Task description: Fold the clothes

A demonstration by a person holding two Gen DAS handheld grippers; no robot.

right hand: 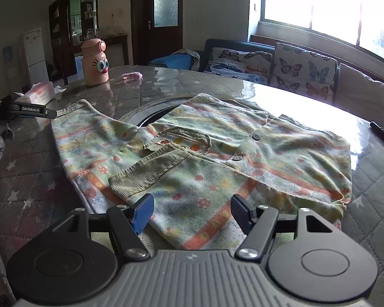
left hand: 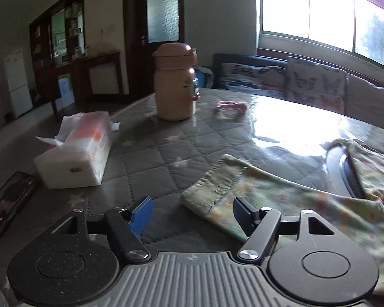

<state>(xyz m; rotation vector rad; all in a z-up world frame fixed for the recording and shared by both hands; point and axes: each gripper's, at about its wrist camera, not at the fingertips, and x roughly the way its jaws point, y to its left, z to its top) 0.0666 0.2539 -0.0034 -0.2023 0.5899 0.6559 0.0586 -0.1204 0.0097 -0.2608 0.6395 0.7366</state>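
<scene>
A small pastel floral shirt (right hand: 217, 163) with ribbed green cuffs lies spread on the quilted table (right hand: 38, 184). One sleeve is folded across its front, cuff (right hand: 151, 171) near me. My right gripper (right hand: 192, 212) hovers open over the shirt's near hem, holding nothing. My left gripper (left hand: 192, 215) is open and empty, low over the table. The other sleeve's ribbed cuff (left hand: 210, 192) lies just ahead of its fingers, and the right finger (left hand: 245, 215) overlaps the sleeve fabric. In the right wrist view, a finger of the left gripper (right hand: 30, 111) reaches that cuff at the far left.
A tissue box (left hand: 74, 153), a phone (left hand: 7, 204), a tan cartoon-faced bottle (left hand: 175, 81) and a small pink item (left hand: 231, 106) sit on the table's left and far side. A dark round inset (right hand: 151, 117) lies under the shirt. Butterfly cushions (right hand: 302, 71) line a sofa behind.
</scene>
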